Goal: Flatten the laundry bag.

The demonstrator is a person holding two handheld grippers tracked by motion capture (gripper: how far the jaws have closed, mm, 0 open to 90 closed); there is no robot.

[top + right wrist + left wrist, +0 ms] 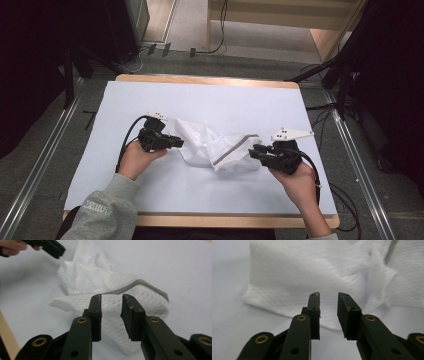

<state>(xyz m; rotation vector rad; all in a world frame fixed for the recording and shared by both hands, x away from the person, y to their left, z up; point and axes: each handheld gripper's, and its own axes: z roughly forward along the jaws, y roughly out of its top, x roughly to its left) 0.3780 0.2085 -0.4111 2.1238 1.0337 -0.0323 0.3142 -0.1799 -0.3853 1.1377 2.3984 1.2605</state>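
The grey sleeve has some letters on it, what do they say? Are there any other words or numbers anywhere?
Grey sleeve: there is a band of pale lettering near the cuff, but it is too small and blurred to read.
White mesh cloth: no words, just a grey strip along one edge.
Left gripper and right gripper: no label can be read.
Table: no writing.

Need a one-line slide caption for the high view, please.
Person's left gripper and right gripper, both open, flank a crumpled white mesh cloth on the table.
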